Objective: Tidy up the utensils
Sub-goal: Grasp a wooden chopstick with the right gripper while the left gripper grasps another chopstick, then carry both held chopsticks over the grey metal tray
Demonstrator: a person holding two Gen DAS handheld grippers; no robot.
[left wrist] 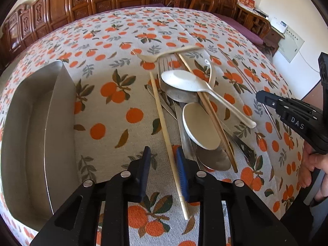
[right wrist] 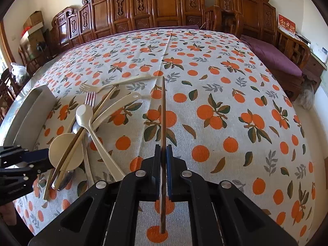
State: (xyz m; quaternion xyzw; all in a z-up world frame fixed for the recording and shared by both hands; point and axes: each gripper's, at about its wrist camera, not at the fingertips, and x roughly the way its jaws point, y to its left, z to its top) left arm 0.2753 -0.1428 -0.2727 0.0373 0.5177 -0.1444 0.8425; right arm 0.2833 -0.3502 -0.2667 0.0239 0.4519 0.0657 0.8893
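Observation:
A heap of utensils lies on the orange-print tablecloth: cream spoons (left wrist: 180,80) (right wrist: 84,114), a cream ladle (left wrist: 199,126) (right wrist: 65,150), a cream fork (left wrist: 164,54) (right wrist: 114,84), steel forks (left wrist: 164,65) and spoons. My left gripper (left wrist: 163,164) is open, with a pale chopstick (left wrist: 162,114) lying between its fingers on the cloth. My right gripper (right wrist: 163,153) is shut on a brown chopstick (right wrist: 163,110) and shows at the right of the left wrist view (left wrist: 264,96). Two more chopsticks (right wrist: 82,133) cross the heap.
A steel tray (left wrist: 26,135) (right wrist: 26,108) stands at the left of the heap. Carved wooden chairs (right wrist: 143,6) line the far edge of the table. A purple-cushioned bench (right wrist: 272,55) stands at the right.

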